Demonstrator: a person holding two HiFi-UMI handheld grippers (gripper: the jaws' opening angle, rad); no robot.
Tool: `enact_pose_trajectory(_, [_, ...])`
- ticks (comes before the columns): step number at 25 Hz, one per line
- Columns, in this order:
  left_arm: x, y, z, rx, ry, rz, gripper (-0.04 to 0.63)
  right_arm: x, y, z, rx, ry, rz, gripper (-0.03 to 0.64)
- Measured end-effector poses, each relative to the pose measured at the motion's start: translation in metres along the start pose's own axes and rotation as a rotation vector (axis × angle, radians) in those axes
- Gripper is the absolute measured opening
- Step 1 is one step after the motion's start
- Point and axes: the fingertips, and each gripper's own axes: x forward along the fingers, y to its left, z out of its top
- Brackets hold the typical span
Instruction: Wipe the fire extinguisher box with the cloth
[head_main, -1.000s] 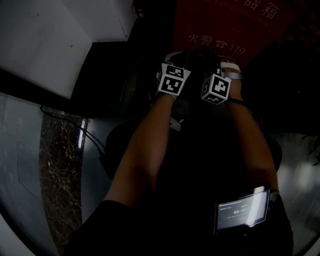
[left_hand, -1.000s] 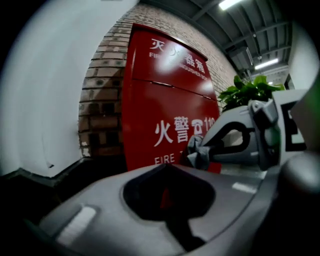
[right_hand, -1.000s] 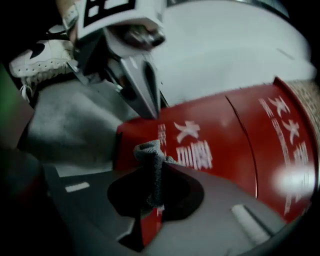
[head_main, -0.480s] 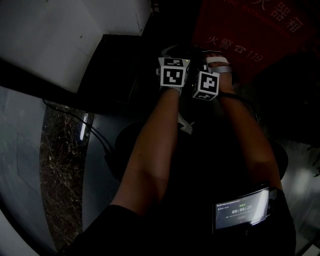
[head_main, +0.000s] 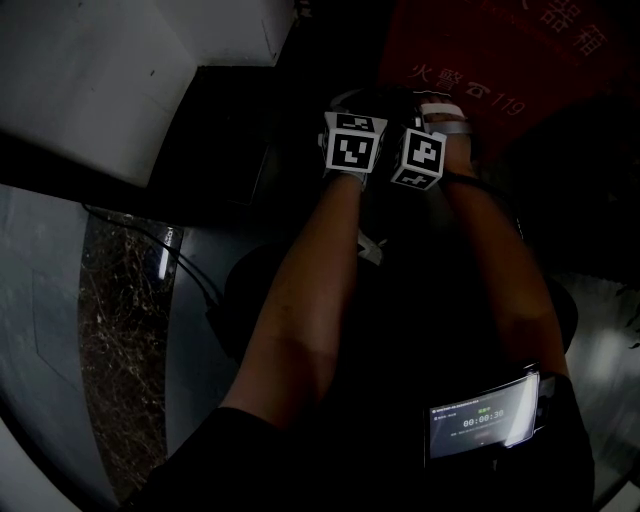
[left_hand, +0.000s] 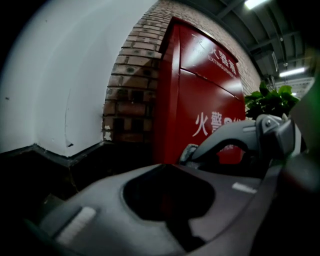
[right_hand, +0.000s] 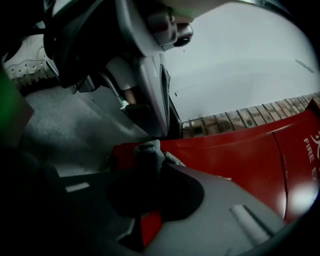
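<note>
Dim corridor corner of white wall (left_hand: 60, 85) and bare brick, with the red fire extinguisher box (left_hand: 205, 90) upright straight ahead of both claws, lettered "火警" and "119", plus "FIRE E…" cut off at the frame edge. Right claw (right_hand: 152, 172) clamped on a grey cloth (right_hand: 149, 151), its tuft just short of the red face and seemingly nearer than the left claw (left_hand: 175, 170), closed on nothing. Likely only a short push forward to bring cloth onto box.

The head view looks steeply down on the fire extinguisher box (head_main: 480, 55) from above, the left gripper view faces its red front and the brick wall (left_hand: 127, 85) from nearby, and the right gripper view, rolled sideways, looks along the same box from closer.
</note>
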Motion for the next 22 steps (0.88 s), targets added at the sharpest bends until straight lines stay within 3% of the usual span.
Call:
enact_pose_trajectory(10, [0.008, -0.051, -0.004, 0.09, -0.003, -0.114, 0.003, -0.015, 0.006, -0.045, 0.054, 0.075, 0.006, 0.029])
enact_pose_trajectory(15, [0.015, -0.073, 0.003, 0.095, -0.029, -0.162, 0.003, -0.026, 0.011, -0.08, 0.081, 0.122, 0.018, 0.029])
enact_pose_trajectory(22, [0.02, -0.113, 0.005, 0.189, -0.034, -0.232, 0.003, -0.043, 0.018, -0.13, 0.093, 0.193, 0.031, 0.029])
